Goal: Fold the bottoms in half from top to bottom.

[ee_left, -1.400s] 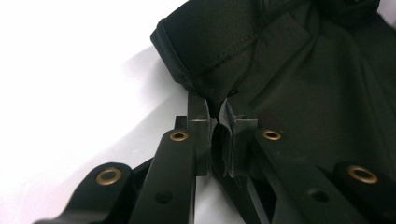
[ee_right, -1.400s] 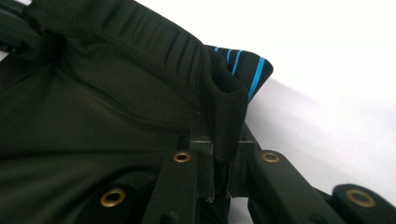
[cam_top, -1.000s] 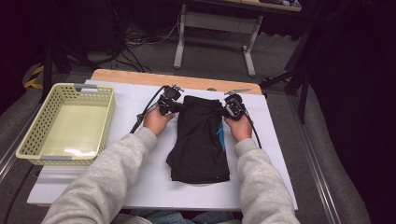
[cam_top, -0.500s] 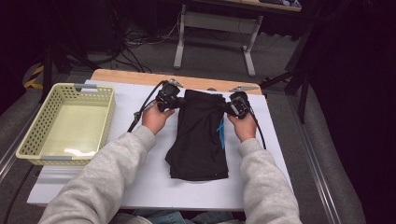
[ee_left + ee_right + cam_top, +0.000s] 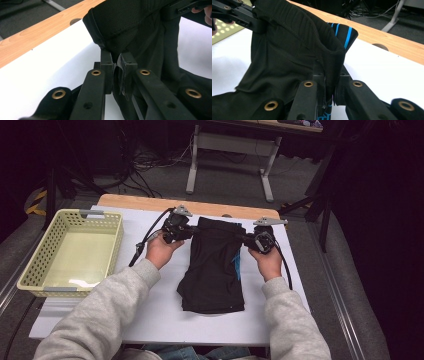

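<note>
A black garment point(image 5: 215, 265) with a blue stripe lies lengthwise on the white table top point(image 5: 150, 310), its far end lifted between my two grippers. My left gripper point(image 5: 189, 233) is shut on the garment's far left corner point(image 5: 110, 42), with the cloth pinched between its jaws. My right gripper point(image 5: 248, 239) is shut on the far right corner point(image 5: 329, 55), beside the blue stripes point(image 5: 347, 35). In the left gripper view the right gripper point(image 5: 185, 7) shows at the top right edge. In the right gripper view the left gripper point(image 5: 239, 13) shows at the top left.
A pale yellow plastic basket point(image 5: 70, 252) stands on the table's left side. A wooden strip point(image 5: 150, 202) runs along the far edge. Beyond it are a metal stand point(image 5: 230, 155) and cables on the floor. Cables trail from both grippers.
Both grippers have moved toward the far edge and slightly up, drawing the garment's top end with them and stretching it out between them.
</note>
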`<control>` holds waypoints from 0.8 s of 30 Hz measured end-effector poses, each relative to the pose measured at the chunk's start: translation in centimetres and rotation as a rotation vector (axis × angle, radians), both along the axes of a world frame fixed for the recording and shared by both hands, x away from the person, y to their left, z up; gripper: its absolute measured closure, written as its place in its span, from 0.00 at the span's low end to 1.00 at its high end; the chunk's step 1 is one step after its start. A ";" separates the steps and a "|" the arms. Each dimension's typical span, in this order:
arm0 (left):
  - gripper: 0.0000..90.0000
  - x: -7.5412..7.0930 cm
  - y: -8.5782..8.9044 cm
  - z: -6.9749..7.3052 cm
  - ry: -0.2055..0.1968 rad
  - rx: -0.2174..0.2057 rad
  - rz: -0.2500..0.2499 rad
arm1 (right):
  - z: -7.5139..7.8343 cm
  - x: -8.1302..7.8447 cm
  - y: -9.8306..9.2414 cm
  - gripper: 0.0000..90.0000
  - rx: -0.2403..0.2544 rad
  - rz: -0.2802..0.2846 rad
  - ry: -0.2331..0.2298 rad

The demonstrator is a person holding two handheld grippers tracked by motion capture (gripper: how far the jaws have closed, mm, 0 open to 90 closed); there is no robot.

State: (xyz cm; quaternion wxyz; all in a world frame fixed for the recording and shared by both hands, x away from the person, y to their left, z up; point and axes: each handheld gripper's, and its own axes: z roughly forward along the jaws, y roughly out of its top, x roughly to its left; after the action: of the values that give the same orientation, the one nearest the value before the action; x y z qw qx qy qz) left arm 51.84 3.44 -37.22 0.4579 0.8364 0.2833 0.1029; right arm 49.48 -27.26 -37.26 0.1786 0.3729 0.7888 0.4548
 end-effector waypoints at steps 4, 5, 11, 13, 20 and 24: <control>0.93 -1.0 0.3 0.2 -0.002 -0.009 -0.022 | 0.1 -1.1 -0.1 0.93 0.002 0.022 -0.028; 0.93 -1.3 0.4 0.2 -0.003 -0.018 -0.024 | 0.1 -1.3 -0.1 0.93 0.002 0.028 -0.034; 0.93 -2.7 0.8 0.3 -0.006 -0.017 -0.061 | -0.1 -3.0 -0.2 0.92 -0.007 0.054 -0.060; 0.93 -3.4 0.9 0.2 -0.014 -0.009 -0.081 | -0.3 -3.6 -0.3 0.92 -0.001 0.063 -0.064; 0.93 -5.8 1.1 -0.5 -0.028 0.009 -0.121 | -1.3 -6.3 -0.5 0.91 -0.001 0.107 -0.090; 0.93 -7.1 1.2 -0.9 -0.043 0.029 -0.134 | -1.9 -7.3 -0.7 0.90 0.019 0.124 -0.079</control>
State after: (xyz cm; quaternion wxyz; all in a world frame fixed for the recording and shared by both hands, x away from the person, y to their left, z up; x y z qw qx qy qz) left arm 44.73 4.60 -38.15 0.4575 0.8577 0.2152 0.0939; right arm 42.15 -27.94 -39.16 0.1775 0.3069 0.7984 0.4867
